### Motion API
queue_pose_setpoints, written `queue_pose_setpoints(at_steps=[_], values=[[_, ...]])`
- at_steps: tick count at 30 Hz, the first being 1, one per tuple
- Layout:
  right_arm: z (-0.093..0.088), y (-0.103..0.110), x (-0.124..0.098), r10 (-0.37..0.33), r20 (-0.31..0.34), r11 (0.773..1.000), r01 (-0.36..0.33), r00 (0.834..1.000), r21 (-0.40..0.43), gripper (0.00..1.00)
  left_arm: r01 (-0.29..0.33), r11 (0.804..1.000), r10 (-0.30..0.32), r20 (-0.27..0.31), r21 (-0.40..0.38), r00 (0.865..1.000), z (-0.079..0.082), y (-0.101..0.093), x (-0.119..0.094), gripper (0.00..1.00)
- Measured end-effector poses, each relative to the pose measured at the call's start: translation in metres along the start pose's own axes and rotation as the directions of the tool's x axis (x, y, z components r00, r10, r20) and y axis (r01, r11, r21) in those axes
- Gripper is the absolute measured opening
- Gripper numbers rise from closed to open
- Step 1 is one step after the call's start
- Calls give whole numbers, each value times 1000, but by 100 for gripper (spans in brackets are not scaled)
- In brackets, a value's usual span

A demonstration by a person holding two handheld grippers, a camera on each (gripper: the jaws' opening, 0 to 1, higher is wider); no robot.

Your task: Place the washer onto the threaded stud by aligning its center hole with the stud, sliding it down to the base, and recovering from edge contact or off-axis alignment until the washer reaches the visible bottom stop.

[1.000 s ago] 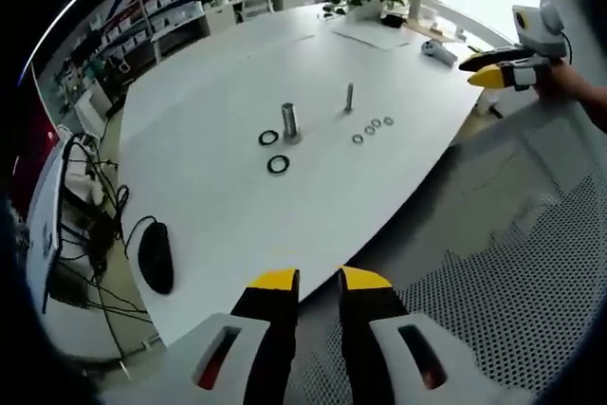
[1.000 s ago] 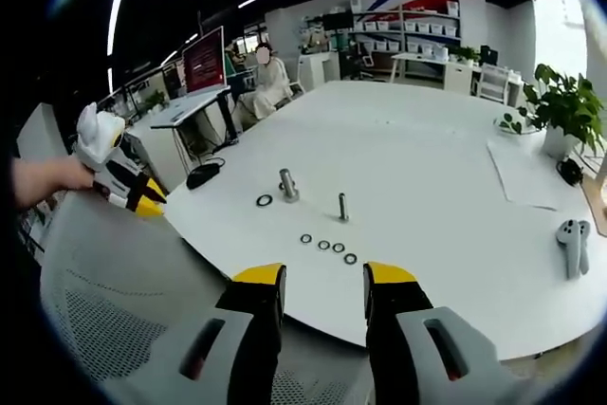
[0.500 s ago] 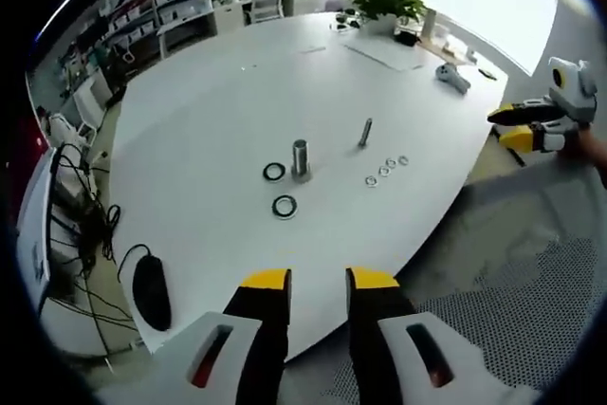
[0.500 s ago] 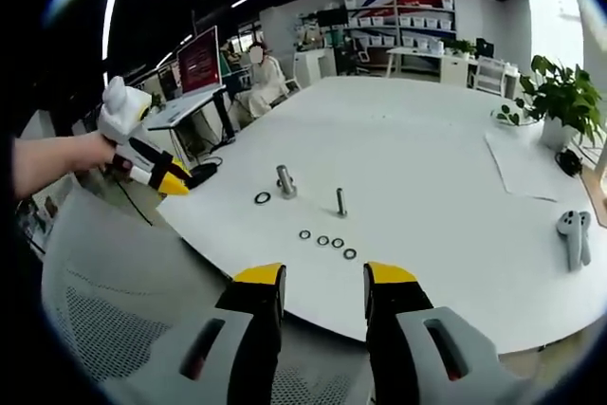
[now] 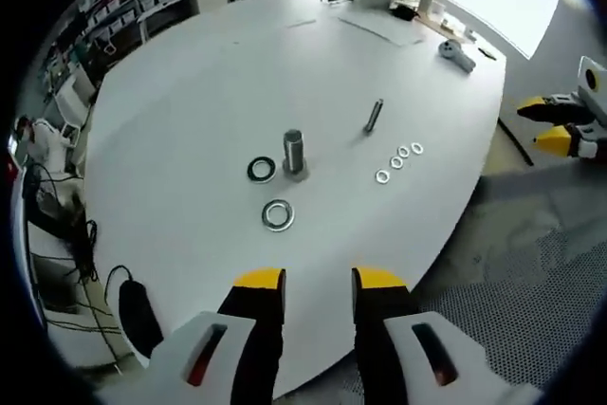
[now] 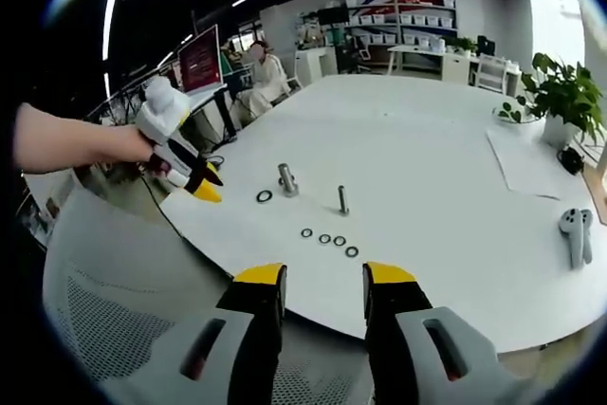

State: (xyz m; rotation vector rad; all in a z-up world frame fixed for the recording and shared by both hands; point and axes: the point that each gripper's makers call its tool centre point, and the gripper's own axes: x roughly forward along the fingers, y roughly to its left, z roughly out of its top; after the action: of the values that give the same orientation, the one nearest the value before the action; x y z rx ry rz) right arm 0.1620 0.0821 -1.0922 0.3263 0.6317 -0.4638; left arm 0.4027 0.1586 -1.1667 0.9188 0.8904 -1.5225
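- Left gripper: yellow-tipped jaws parted, nothing between them, hanging over the near edge of the white table. In the right gripper view it comes in from the left, held by a hand, tips over the table's left edge; from there I cannot tell how its jaws stand.
- Right gripper: jaws released with a clear gap, nothing gripped, off the table over a grey mesh chair back. In the left gripper view it sits at the far right, beyond the table edge, jaws spread.
- Nearest on the table, left gripper view: a large silver washer lying flat, apart from everything else.
- Just past it, a dark ring flat on the table, beside a thick metal post that stands upright. Right gripper view shows the ring and post side by side.
- Row of four small washers, flat, in a line near the table's edge, right of the post; none on the stud. Same row in the right gripper view, closest to that gripper.
- Threaded stud: thin, upright, bare, behind the washer row and apart from it. Right gripper view: stud stands just beyond the row.
- Black mouse at the near left edge of the table.
- Further: white controller on the right part of the table, a sheet of paper, a potted plant.
- Far end: seated person by a monitor, shelving on the back wall.
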Motion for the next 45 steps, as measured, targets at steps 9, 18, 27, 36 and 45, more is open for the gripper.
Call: queue_pose_setpoints(at_steps=[9, 18, 27, 36, 45], values=[[-1, -1, 1, -2, -6, 1000, 2, 1000, -3, 34, 7, 1000, -7, -58, -2, 998, 9, 10, 28, 27], [-3, -4, 1, -6, -11, 1000, 6, 1000, 2, 33, -19, 999, 17, -82, -28, 996, 25, 27, 55, 26], [-3, -5, 1, -10, -12, 1000, 10, 1000, 0, 33, -57, 998, 56, -90, -14, 994, 23, 35, 66, 25], [-4, -4, 1, -11, -19, 1000, 11, 1000, -1, 33, -31, 999, 33, -133, 18, 991, 14, 33, 74, 27], [-5, -3, -1, -7, -27, 1000, 7, 1000, -7, 33, -40, 997, 47, -124, 63, 991, 19, 41, 85, 25]])
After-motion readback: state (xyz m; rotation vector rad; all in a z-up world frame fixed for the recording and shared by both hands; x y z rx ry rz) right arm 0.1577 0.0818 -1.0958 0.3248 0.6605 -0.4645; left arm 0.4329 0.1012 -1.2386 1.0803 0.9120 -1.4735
